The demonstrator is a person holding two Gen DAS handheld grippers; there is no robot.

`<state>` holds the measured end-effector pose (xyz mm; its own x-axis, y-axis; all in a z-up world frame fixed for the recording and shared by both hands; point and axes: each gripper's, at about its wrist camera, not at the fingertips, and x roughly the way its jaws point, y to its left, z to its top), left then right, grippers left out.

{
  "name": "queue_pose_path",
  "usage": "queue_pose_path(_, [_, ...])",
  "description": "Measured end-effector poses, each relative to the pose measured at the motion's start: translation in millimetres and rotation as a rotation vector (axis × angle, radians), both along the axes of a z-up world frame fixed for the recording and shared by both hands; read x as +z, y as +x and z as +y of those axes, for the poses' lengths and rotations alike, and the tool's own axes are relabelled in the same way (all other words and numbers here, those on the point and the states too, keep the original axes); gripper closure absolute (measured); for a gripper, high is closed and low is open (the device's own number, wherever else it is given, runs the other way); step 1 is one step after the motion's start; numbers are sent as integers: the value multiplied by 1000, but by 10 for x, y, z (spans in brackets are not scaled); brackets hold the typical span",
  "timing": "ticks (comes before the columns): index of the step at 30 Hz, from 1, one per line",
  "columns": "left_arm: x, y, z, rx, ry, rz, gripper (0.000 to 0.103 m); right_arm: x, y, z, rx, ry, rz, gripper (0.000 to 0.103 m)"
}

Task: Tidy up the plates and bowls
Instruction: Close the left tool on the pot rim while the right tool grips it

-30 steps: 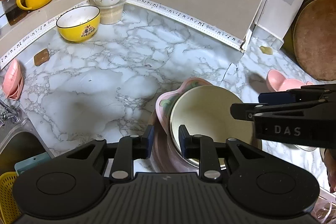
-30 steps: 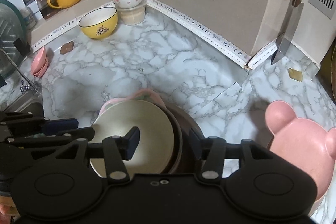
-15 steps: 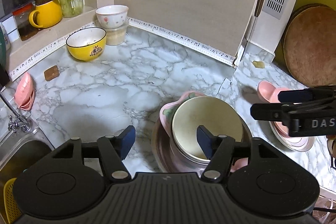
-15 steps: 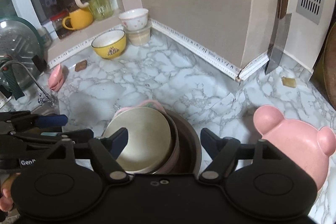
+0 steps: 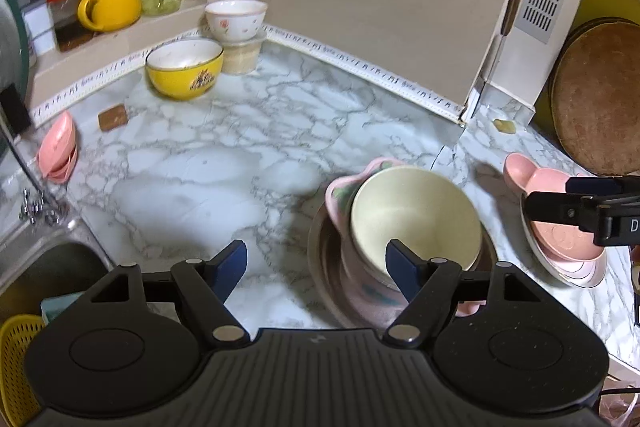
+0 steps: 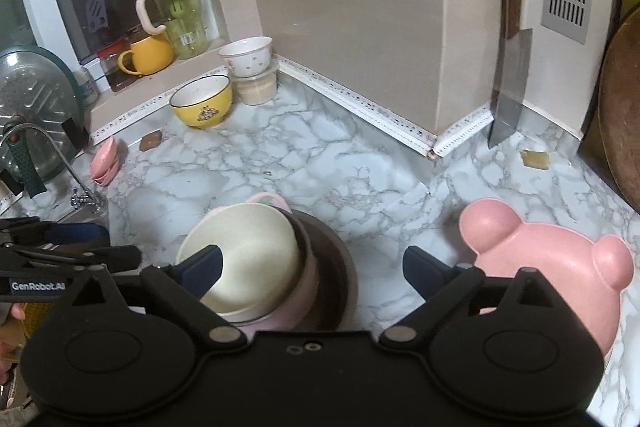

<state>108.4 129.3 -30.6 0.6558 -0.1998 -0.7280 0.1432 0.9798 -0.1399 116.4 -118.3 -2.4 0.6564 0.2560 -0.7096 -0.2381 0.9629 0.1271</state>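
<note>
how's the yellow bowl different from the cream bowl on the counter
The yellow bowl stands alone near the back wall; the cream bowl is nested atop a pink dish inside a dark one. The yellow bowl is glossy with a printed motif and white inside; the cream bowl is plain and matte. Both sit upright, held by no gripper.

On the grey-veined marble counter [image 6: 280, 163], a cream round bowl [image 6: 244, 259] sits nested in a pink bowl [image 6: 298, 301] inside a dark brown dish [image 6: 334, 267]. The right gripper [image 6: 312, 267] hovers over this stack, jaws opening, nothing pressed between them. A pink bear-eared plastic plate [image 6: 560, 267] lies just right.
</note>
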Motion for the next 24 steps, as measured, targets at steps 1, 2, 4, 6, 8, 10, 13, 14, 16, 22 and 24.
queue_pose_path(1, [-31,-5,7,4,3,3,27,-26,-3,-15,-5,-3,3,6])
queue_pose_path(2, [-63,-7,17,9,8,5,27,-58,3,-30,-8,-4,9,6])
queue_pose_path(4, [-128,-13,32,20,16,5,27,-138,19,-61,-15,-9,27,8])
queue_pose_path(6, [-197,-2,51,29,15,19,27,-222,23,-88,-23,-18,42,9])
queue_pose_path(8, [-253,3,52,31,14,30,27,-297,28,-115,-31,-16,54,11])
queue_pose_path(10, [-309,6,35,30,25,32,27,-362,40,-152,-42,-12,66,11])
queue_pose_path(13, [-402,33,8,29,26,45,27,-464,66,-189,-48,-18,84,13])
queue_pose_path(14, [-435,54,1,29,25,51,27,-500,75,-200,-51,-17,93,13])
queue_pose_path(16, [-500,84,-20,32,26,63,27,-571,104,-208,-51,-13,110,17])
queue_pose_path(22, [-642,140,-82,36,33,92,27,-751,174,-188,-47,-15,147,24])
queue_pose_path(24, [-676,152,-102,37,37,98,27,-788,194,-176,-46,-17,153,26])
